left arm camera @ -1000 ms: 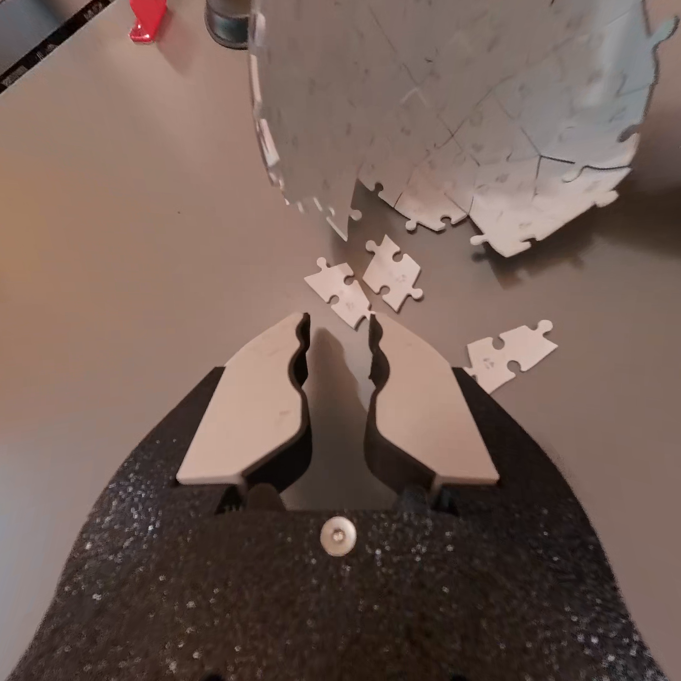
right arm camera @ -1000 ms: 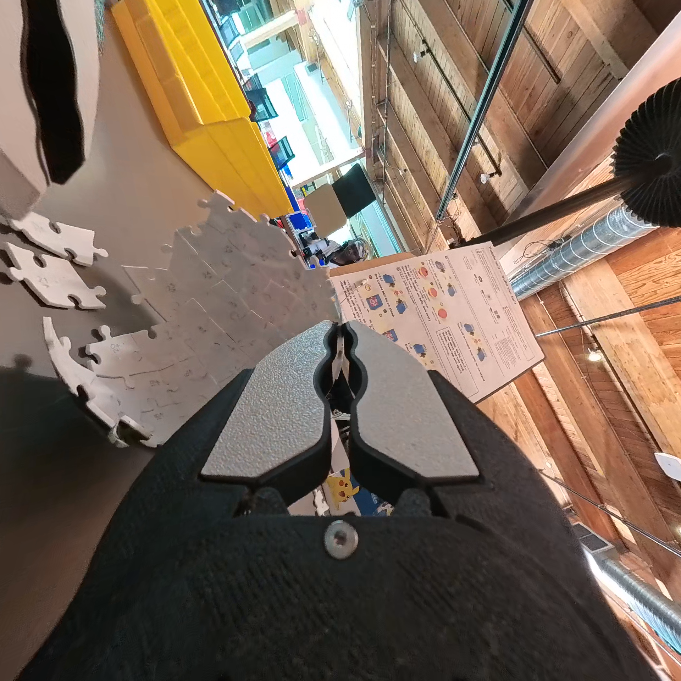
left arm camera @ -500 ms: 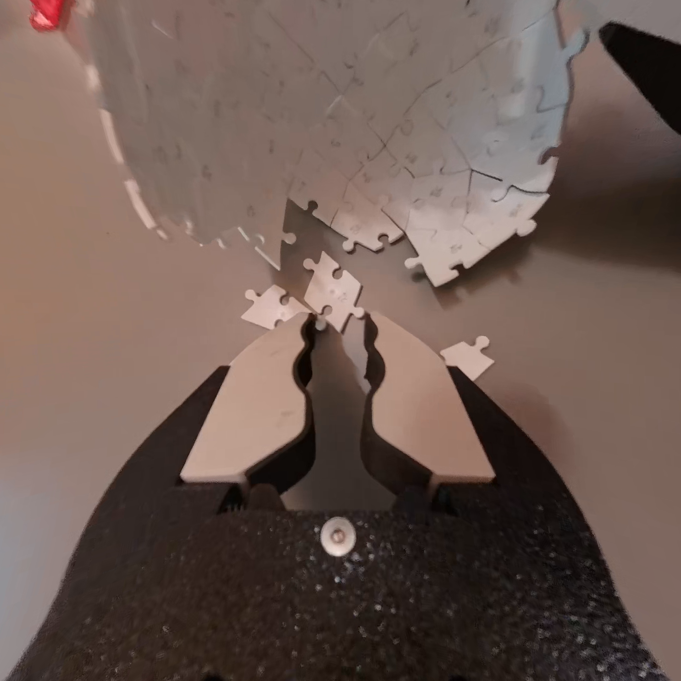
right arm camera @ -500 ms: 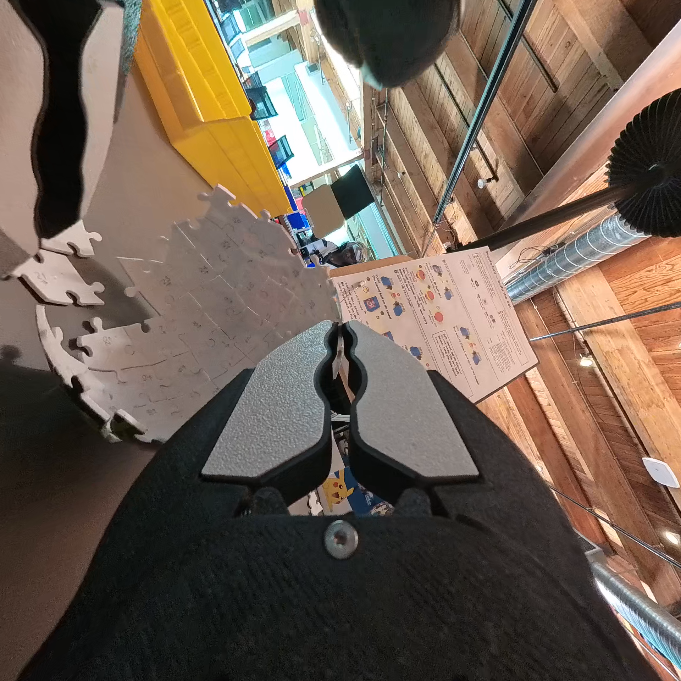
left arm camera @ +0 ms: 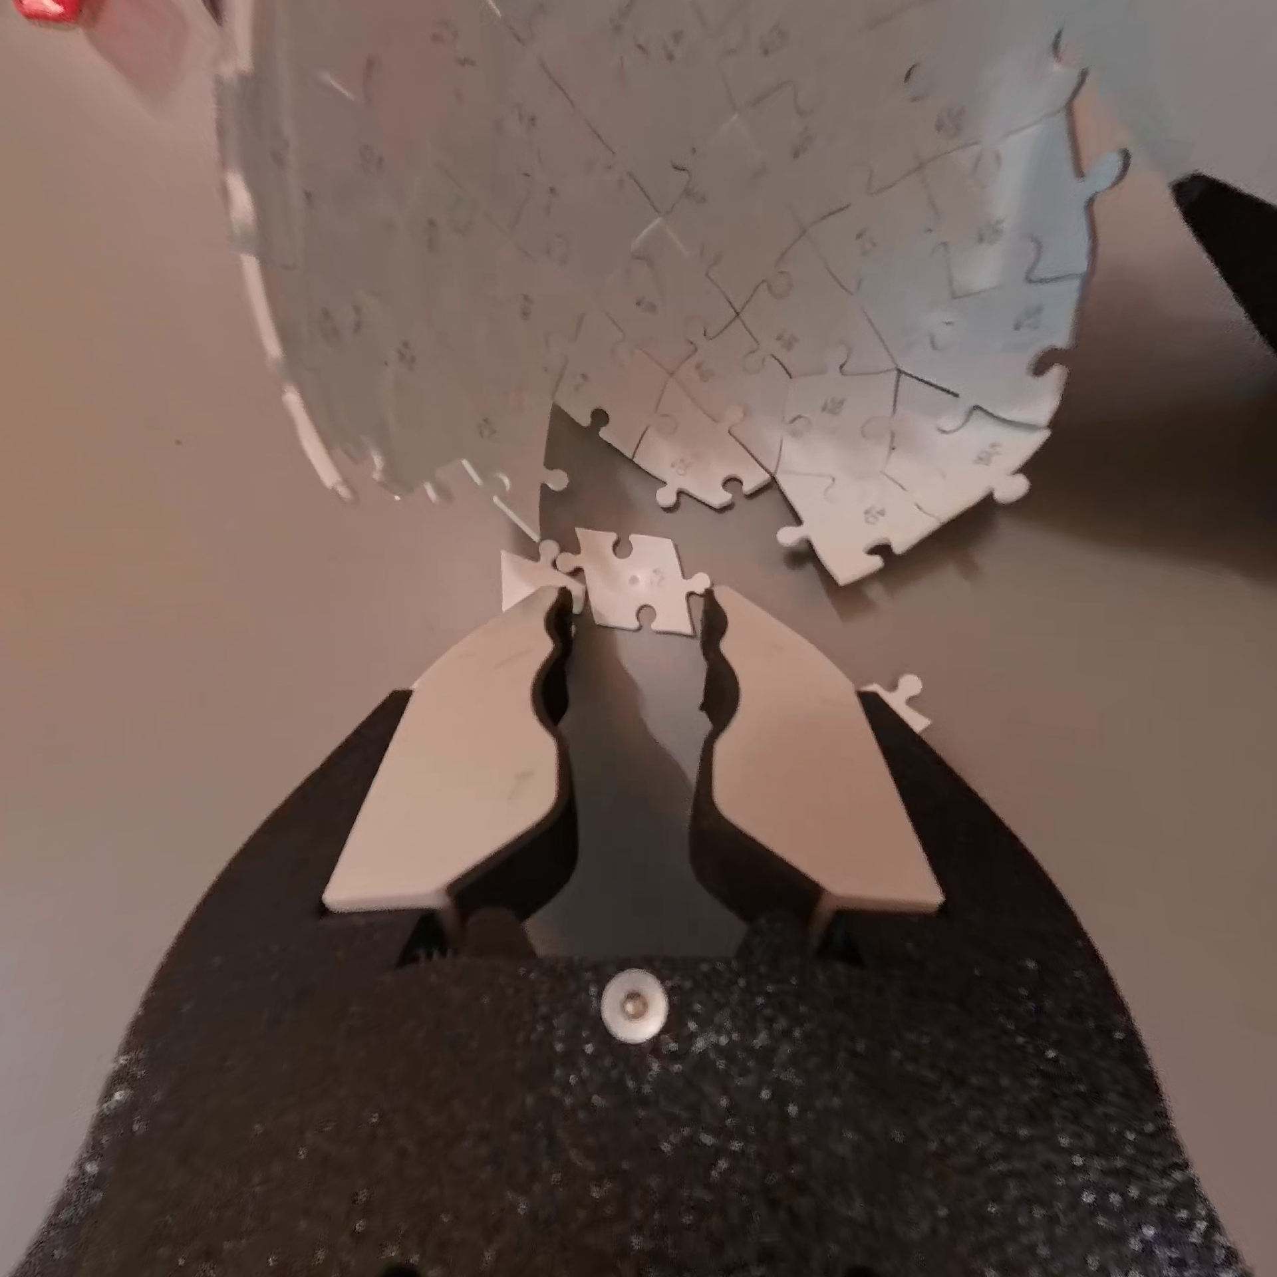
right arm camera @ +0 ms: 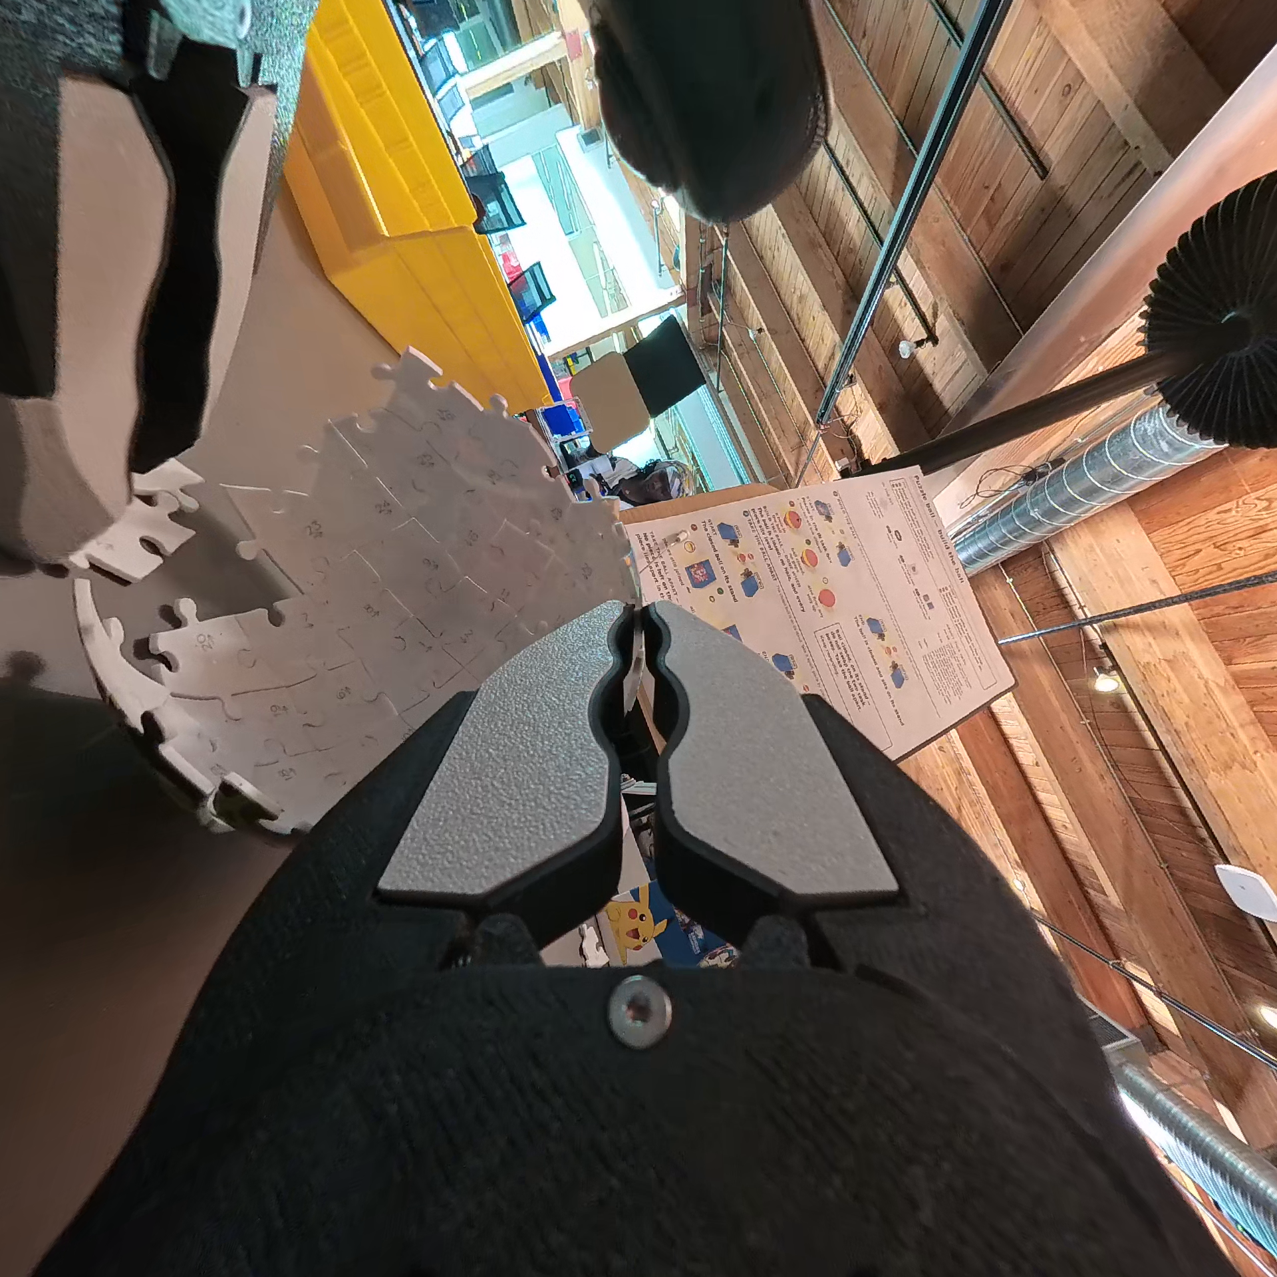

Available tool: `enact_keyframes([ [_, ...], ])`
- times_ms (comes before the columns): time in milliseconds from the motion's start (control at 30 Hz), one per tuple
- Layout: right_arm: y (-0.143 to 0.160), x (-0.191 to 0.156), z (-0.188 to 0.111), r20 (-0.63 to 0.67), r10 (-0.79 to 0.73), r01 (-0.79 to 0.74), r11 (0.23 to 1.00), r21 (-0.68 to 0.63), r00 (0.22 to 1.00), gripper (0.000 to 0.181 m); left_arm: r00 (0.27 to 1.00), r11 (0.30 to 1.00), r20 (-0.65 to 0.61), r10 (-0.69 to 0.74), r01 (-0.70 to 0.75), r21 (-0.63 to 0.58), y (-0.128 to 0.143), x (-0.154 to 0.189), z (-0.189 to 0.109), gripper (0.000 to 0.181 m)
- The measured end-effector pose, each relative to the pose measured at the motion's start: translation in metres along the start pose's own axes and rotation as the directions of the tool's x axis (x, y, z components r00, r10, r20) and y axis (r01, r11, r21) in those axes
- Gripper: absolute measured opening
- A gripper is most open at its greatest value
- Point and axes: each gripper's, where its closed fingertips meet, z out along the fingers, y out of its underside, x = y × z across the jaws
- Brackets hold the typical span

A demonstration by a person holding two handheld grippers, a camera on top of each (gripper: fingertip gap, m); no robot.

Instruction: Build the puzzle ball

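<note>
The grey table (left arm camera: 173, 622) fills the left wrist view beneath the left tool (left arm camera: 639, 604). Ahead of that tool, and larger than anything else on the table, stands the half-built puzzle ball (left arm camera: 691, 242), a curved white shell of joined pieces with a notched gap in its lower edge straight ahead of the tool's tips. In the right wrist view the same shell (right arm camera: 387, 608) lies to the left of the right tool (right arm camera: 637, 622), which is clenched on the shell's rim, the thin edge showing between its closed fingers. Beyond that tool to the right stands a printed instruction sheet (right arm camera: 829, 608), and farther off to the upper left are yellow bins (right arm camera: 414, 228).

The left tool is released, its fingers spread, with a loose puzzle piece (left arm camera: 639, 591) lying flat on the table right at its tips, between them. A second loose piece (left arm camera: 522, 577) lies just beside the left finger, partly hidden by it. A third piece (left arm camera: 902, 701) peeks out beside the right finger. A small red object (left arm camera: 41, 8) sits at the far left corner.
</note>
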Motion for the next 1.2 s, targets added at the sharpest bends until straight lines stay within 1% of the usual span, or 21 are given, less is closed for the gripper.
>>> enact_keyframes([
  [67,0.0,0.0,0.0,0.0,0.005,-0.005,1.0,0.0,1.0,0.002,0.999,0.999,-0.021,-0.034,0.034,-0.005,0.0,0.002,0.002,0.038],
  [133,0.0,0.0,0.0,0.001,0.006,-0.006,1.0,0.0,1.0,0.002,0.998,0.999,-0.028,-0.053,0.053,0.0,-0.002,0.003,0.003,0.038],
  [267,0.0,0.0,0.0,0.002,0.01,-0.01,1.0,0.002,1.0,0.002,0.998,0.998,-0.022,-0.057,0.057,0.001,-0.003,-0.001,0.005,0.035],
  [400,0.001,0.0,0.0,0.002,0.009,-0.009,1.0,0.001,1.0,0.002,0.999,0.999,-0.027,-0.027,0.028,0.025,-0.004,-0.001,0.005,0.032],
  [433,0.001,0.0,0.0,0.002,0.007,-0.007,1.0,0.001,1.0,0.002,0.999,0.999,-0.029,-0.016,0.017,0.034,-0.005,0.0,0.005,0.03],
  [467,0.0,0.0,0.0,0.001,0.004,-0.004,1.0,0.003,1.0,0.002,1.0,0.999,-0.03,-0.007,0.008,0.043,-0.005,0.001,0.004,0.012],
  [500,0.0,0.0,-0.001,0.001,0.002,-0.002,1.0,0.005,1.0,0.003,1.0,0.998,-0.026,-0.002,0.003,0.059,-0.006,0.001,0.003,0.008],
  [567,-0.001,0.0,-0.001,0.003,0.002,-0.002,1.0,0.008,1.0,0.003,1.0,0.996,-0.019,0.016,-0.014,0.086,-0.008,0.003,0.001,0.011],
  [633,-0.001,0.0,-0.001,0.002,-0.004,0.004,1.0,0.01,1.0,0.002,0.999,0.997,-0.033,0.029,-0.027,0.068,-0.004,0.005,0.001,0.02],
  [767,-0.004,-0.001,-0.001,0.01,-0.023,0.022,0.999,0.031,1.0,0.003,0.999,0.996,-0.036,0.019,-0.016,0.093,-0.008,0.003,-0.004,0.029],
  [933,-0.006,-0.002,-0.001,0.01,-0.083,0.083,0.996,0.046,0.996,0.002,0.997,0.996,-0.014,0.073,-0.073,0.049,-0.002,-0.008,-0.002,0.036],
  [967,-0.006,-0.002,-0.001,0.01,-0.085,0.085,0.995,0.045,0.996,0.002,0.997,0.996,-0.02,0.079,-0.078,0.047,-0.003,-0.009,-0.002,0.037],
  [1067,-0.004,-0.001,0.0,0.01,-0.082,0.082,0.996,0.038,0.997,0.002,0.996,0.999,-0.077,0.049,-0.048,0.014,0.0,-0.005,0.001,0.027],
  [1200,-0.002,-0.001,0.0,0.01,-0.069,0.068,0.997,0.03,0.998,0.002,0.994,0.999,-0.102,0.046,-0.045,0.008,0.0,0.003,0.002,0.024],
])
